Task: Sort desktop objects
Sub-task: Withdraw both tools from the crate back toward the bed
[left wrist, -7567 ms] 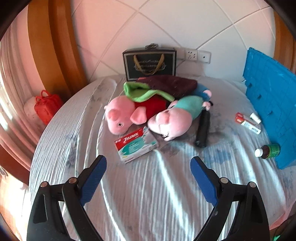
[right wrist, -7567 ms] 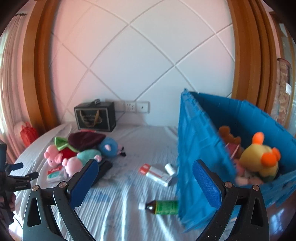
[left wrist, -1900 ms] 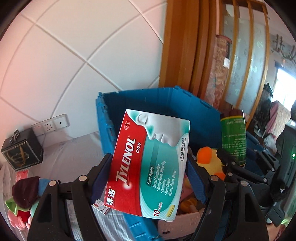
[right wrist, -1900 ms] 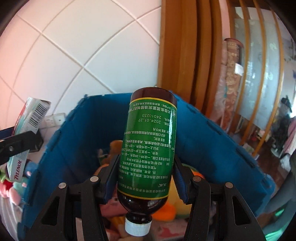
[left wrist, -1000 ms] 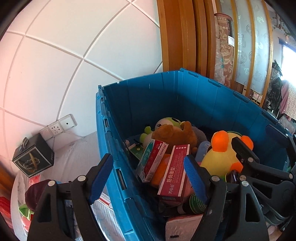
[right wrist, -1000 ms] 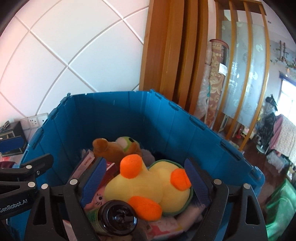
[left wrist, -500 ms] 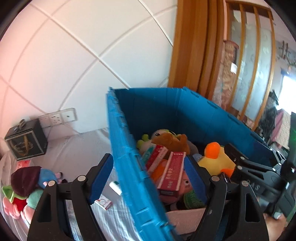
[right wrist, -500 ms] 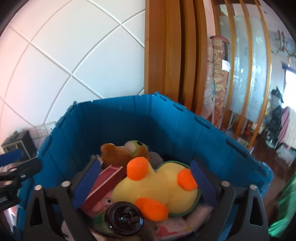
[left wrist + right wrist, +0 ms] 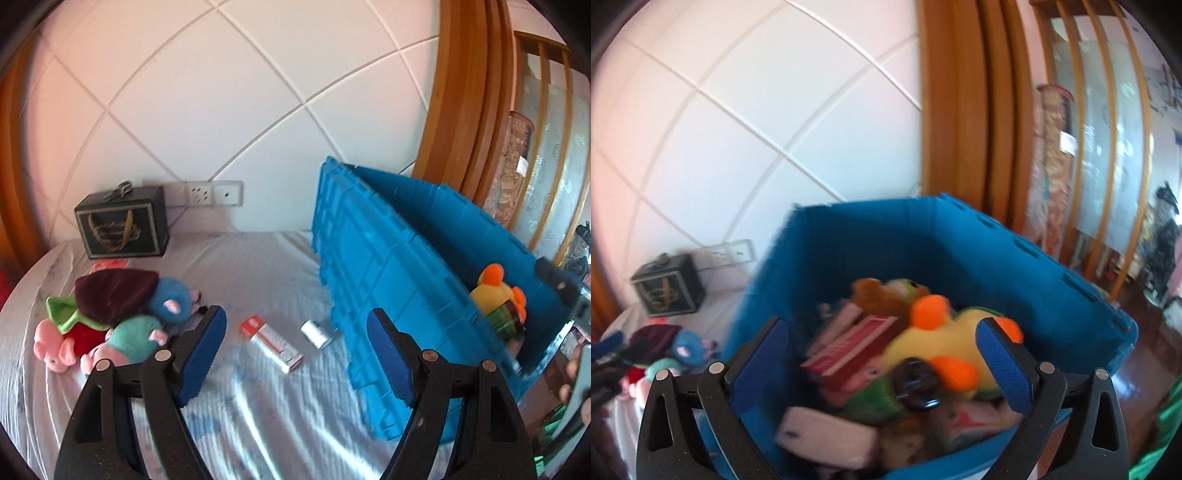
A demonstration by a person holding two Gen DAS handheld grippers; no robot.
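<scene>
Over the near edge of the table, the left gripper (image 9: 295, 347) hangs with its jaws wide apart and nothing between them, pointed at the small things left on the striped cloth. The right gripper (image 9: 882, 354) hovers above the blue crate (image 9: 399, 266), jaws likewise spread and holding nothing.

Both look to be between carries, with a fresh pick due next. Nearest the left gripper lie a red-and-white box (image 9: 271, 343) and a small white bottle (image 9: 314, 333), near each other, with the bottle just beside the crate's outer wall. Either would be the natural target. The box lies flat and slanted, so the jaws would need turning across its narrow width and lowering right down to the cloth.

Toward the table's left edge sits a heap of plush toys (image 9: 110, 325): pink pigs, a blue one, a dark red piece on top. They press together, so lifting one may drag its neighbours.

Inside the crate a yellow duck (image 9: 945, 350), a brown plush (image 9: 879, 295), a red carton (image 9: 857, 347) and a green bottle (image 9: 886, 398) are piled high, leaving little room. A dark gift box (image 9: 123, 227) stands at the far edge by the wall sockets (image 9: 214, 194), well clear of the work.
</scene>
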